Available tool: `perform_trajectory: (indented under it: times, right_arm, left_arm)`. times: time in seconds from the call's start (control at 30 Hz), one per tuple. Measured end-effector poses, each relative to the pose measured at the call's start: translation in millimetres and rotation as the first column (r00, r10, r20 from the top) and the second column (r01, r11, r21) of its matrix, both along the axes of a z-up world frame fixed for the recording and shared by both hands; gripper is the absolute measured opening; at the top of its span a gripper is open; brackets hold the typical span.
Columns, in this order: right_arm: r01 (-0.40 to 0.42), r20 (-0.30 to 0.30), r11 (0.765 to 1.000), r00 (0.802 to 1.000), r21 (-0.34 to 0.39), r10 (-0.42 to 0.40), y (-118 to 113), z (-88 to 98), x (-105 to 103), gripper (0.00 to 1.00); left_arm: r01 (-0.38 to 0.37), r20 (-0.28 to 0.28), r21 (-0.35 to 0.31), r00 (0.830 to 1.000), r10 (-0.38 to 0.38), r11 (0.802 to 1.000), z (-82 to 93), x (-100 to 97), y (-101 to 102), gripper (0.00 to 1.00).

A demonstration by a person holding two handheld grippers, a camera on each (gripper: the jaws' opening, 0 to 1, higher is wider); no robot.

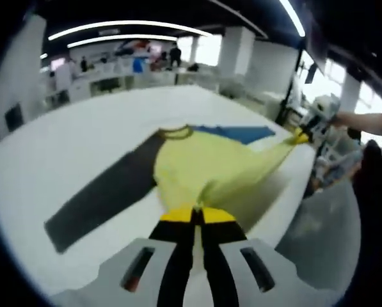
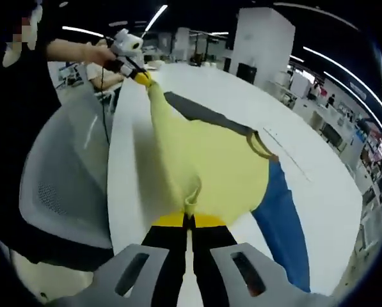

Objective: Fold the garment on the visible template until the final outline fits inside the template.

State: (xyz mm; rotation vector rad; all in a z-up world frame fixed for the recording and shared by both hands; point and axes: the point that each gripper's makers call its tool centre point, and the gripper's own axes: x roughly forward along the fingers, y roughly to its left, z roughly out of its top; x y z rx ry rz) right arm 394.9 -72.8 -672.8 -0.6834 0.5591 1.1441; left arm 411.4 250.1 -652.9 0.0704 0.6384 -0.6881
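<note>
Two grippers, the left gripper (image 1: 194,214) and the right gripper (image 2: 189,220), each have their jaws pinched tight on the hem of the yellow shirt (image 1: 203,166), lifting it off the white counter (image 1: 82,137) toward twelve o'clock, apparently to fold it over.

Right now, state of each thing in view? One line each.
Garment: yellow body lifted off the table, stretched between both grippers.
Dark sleeve: flat on the table.
Blue sleeve: flat on table.
Left gripper: shut on garment.
Right gripper: shut on garment.
</note>
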Motion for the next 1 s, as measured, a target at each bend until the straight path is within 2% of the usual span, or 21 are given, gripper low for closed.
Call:
perform_trajectory:
  times: [0.07, 0.17, 0.23, 0.4, 0.5, 0.73, 1.0]
  right_arm:
    - [-0.018, 0.010, 1.000, 1.000, -0.024, 0.019, 1.5, -7.6, -4.7, 0.02]
    - [-0.072, 0.045, 0.992, 0.996, -0.101, 0.077, 0.5, -20.8, -11.7, 0.02]
    - [-0.115, 0.039, 0.981, 0.992, -0.155, 0.122, 0.0, -31.3, -20.0, 0.02]
    - [-0.155, 0.039, 0.965, 0.985, -0.210, 0.166, 1.9, -48.3, -30.6, 0.02]
    - [-0.190, 0.055, 0.945, 0.976, -0.266, 0.212, 1.4, -58.5, -34.9, 0.02]
    - [-0.229, 0.065, 0.920, 0.963, -0.317, 0.262, 2.8, -75.1, -42.5, 0.02]
    - [-0.277, 0.083, 0.886, 0.941, -0.373, 0.329, 0.5, -87.9, -53.5, 0.02]
  left_arm:
    - [0.013, -0.004, 0.014, 1.000, -0.013, 1.000, -9.0, -5.2, -1.2, 0.00]
    - [0.036, -0.009, 0.036, 0.999, -0.036, 0.999, -21.1, -12.7, -2.9, 0.00]
    - [0.047, -0.016, 0.051, 0.999, -0.046, 0.998, -30.3, -17.3, -3.1, 0.00]
    - [0.067, -0.041, 0.086, 0.997, -0.063, 0.994, -52.4, -27.2, -4.6, 0.00]
    - [0.085, -0.058, 0.104, 0.995, -0.080, 0.991, -64.1, -33.4, -6.3, 0.00]
    - [0.118, -0.103, 0.126, 0.989, -0.105, 0.985, -88.8, -40.5, -3.2, 0.00]
    - [0.117, -0.138, 0.125, 0.985, -0.100, 0.985, -101.2, -46.9, 0.2, 0.00]
